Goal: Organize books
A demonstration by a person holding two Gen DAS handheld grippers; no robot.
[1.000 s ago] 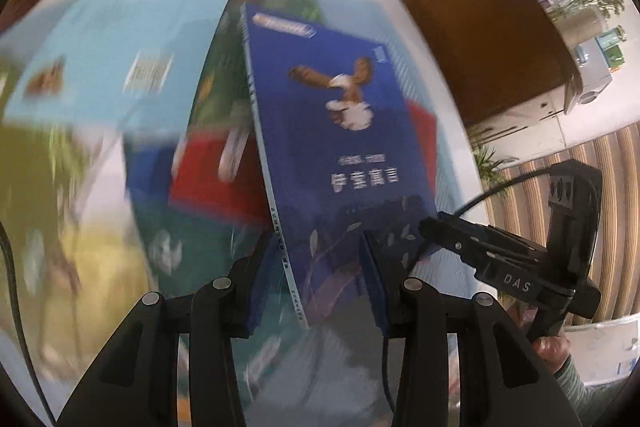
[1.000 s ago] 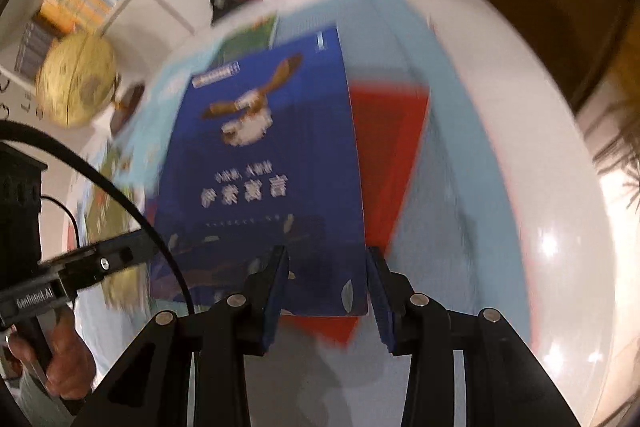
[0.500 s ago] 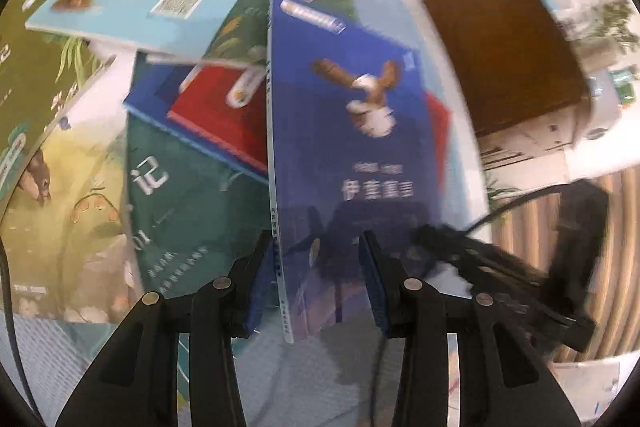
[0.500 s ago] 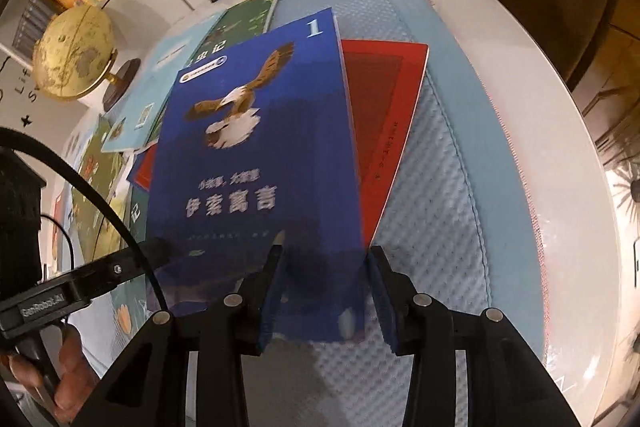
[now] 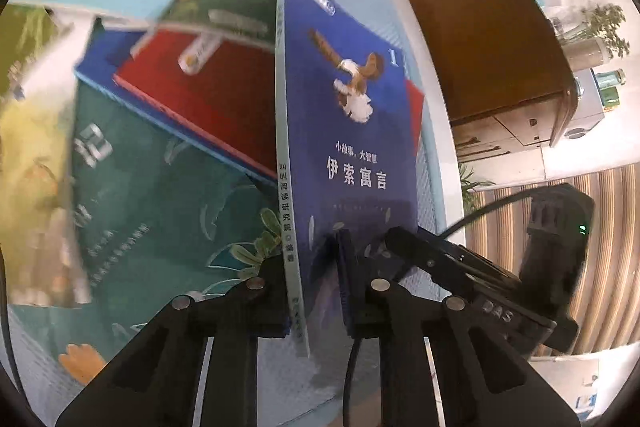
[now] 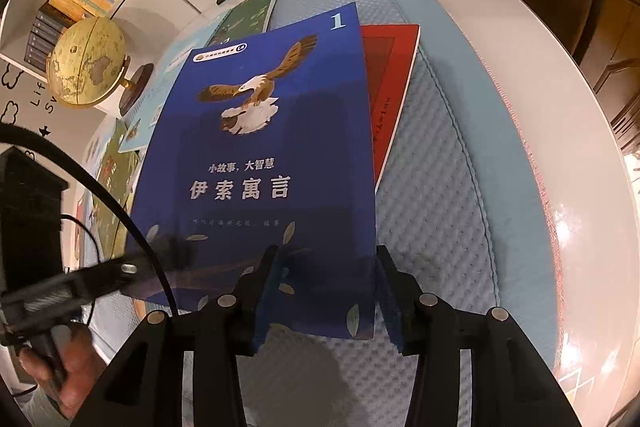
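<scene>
- White round table [image 6: 520, 75] under pale blue quilted mat [image 6: 432, 187]; globe [image 6: 86, 67] behind.
- Blue eagle book [image 5: 352, 147] tilted up on its spine side, over red book [image 6: 390, 79] on the mat.
- Left gripper [image 5: 314, 291] just closed, clamped on blue eagle book's spine edge.
- Right gripper [image 6: 324, 291] just opening, jaws apart, straddling the book's lower right corner, not pressing.

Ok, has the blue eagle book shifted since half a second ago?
Yes, slightly rightward: the blue eagle book now covers more of the red book beneath it.
</scene>
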